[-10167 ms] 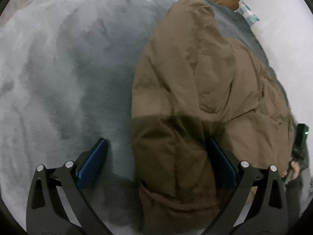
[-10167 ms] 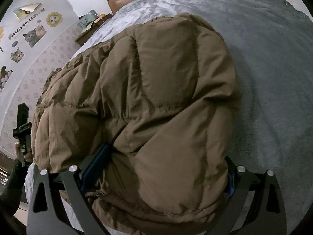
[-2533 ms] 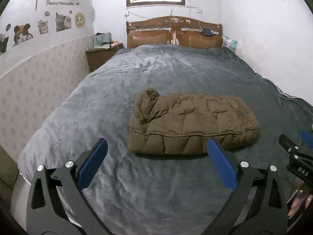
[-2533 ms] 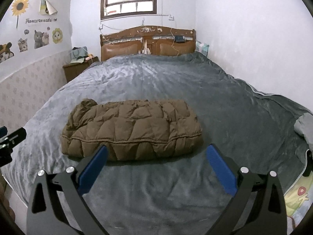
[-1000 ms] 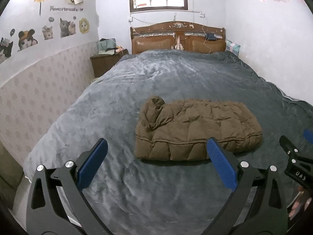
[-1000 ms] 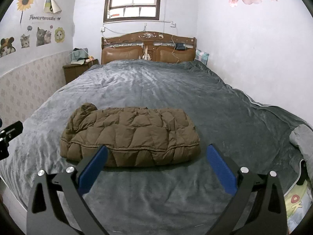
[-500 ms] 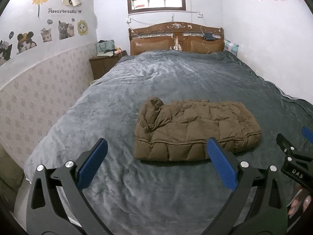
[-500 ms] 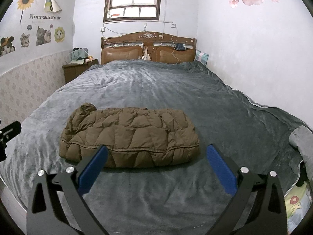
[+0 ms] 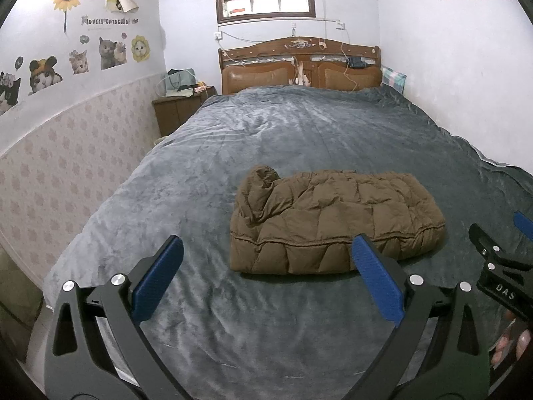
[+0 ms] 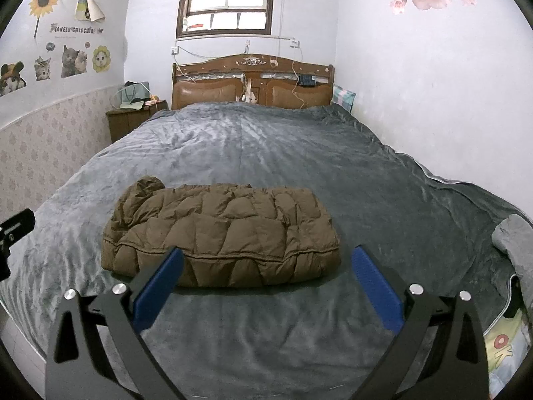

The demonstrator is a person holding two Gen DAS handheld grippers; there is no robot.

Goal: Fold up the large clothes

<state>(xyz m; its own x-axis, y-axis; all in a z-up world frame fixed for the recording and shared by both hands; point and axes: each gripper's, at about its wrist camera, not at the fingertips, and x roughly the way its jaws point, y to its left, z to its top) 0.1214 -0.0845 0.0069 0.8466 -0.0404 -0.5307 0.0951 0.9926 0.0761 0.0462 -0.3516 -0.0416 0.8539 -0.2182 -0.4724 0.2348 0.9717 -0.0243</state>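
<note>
A brown quilted puffer jacket [image 9: 333, 223] lies folded into a thick oblong bundle on the grey bed blanket [image 9: 266, 140], its hood bunched at the left end. In the right wrist view the same jacket [image 10: 220, 233] sits left of centre. My left gripper [image 9: 266, 276] hangs open in front of the jacket, nothing between its blue pads. My right gripper [image 10: 265, 280] is open too, held back from the jacket's near edge and holding nothing. The right gripper's tip [image 9: 499, 266] shows at the right edge of the left wrist view.
A wooden headboard [image 10: 251, 81] closes the far end of the bed. A bedside cabinet [image 10: 133, 118] with bags stands at the back left. White walls run close on both sides. A grey cloth [image 10: 513, 236] lies at the bed's right edge. Fingers of a hand [image 9: 509, 343] appear lower right.
Ten seconds ago both grippers were down at the jacket with its fabric between their pads; since then they have let go and drawn back. Over the last second the views barely shifted.
</note>
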